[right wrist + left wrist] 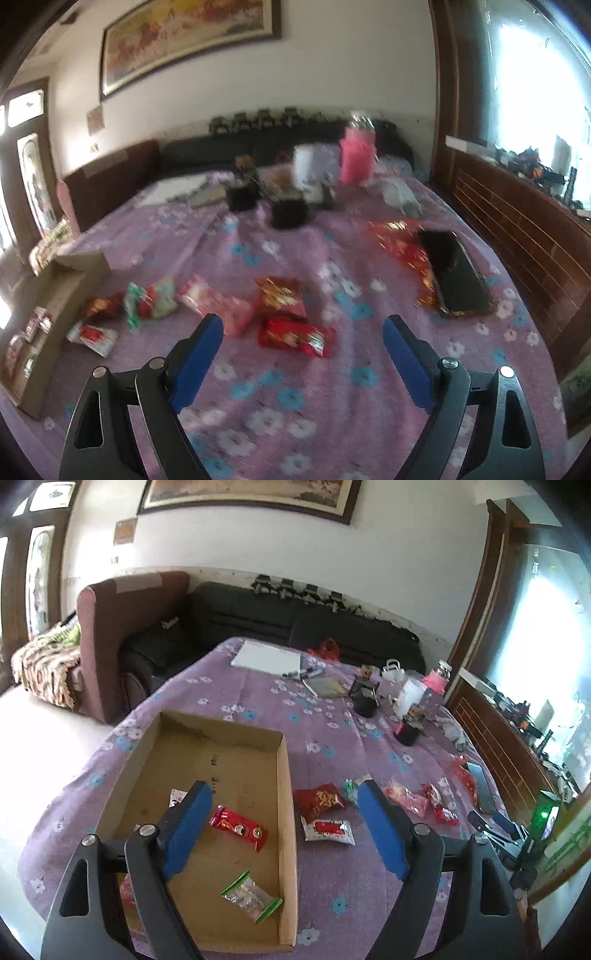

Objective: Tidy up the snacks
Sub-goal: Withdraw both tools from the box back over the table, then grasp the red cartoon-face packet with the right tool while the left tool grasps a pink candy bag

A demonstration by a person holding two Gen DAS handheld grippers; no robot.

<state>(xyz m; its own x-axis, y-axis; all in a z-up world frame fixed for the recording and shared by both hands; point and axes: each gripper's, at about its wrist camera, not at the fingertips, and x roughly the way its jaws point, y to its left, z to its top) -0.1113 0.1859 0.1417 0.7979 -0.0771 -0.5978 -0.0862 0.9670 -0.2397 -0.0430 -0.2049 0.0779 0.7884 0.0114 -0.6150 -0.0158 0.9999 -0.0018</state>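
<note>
- Well, the biggest thing is the counter (258, 701), covered in a purple flowered cloth, with a dark sofa (295, 624) behind it.
- A shallow cardboard box (288, 812) lies flat on the cloth at the near left edge.
- The left tongs (284, 805) hover over the box's right wall, spread wide and released, nothing between the blue pads.
- The right tongs (303, 334) hang above the loose snacks on the cloth, also parted and empty; that view is blurred.
- A flat dark slab (456, 273) lies off to the right on the cloth, partly over red wrappers.
- A pink bottle (356, 158) and a white roll (306, 160) stand at the far end among small dark pots.
- Inside the box lies a red bar wrapper (240, 829), and nearer the front edge a clear packet with green ends (251, 895).
- Just outside the box's right wall sit a red pouch with gold lettering (319, 799) and, touching it, a white-and-red sachet (328, 830).
- Further right, a pink packet (406, 797) and more small red wrappers lie scattered.
- In the right view a red wrapper (295, 336) lies just ahead of the right tongs.
</note>
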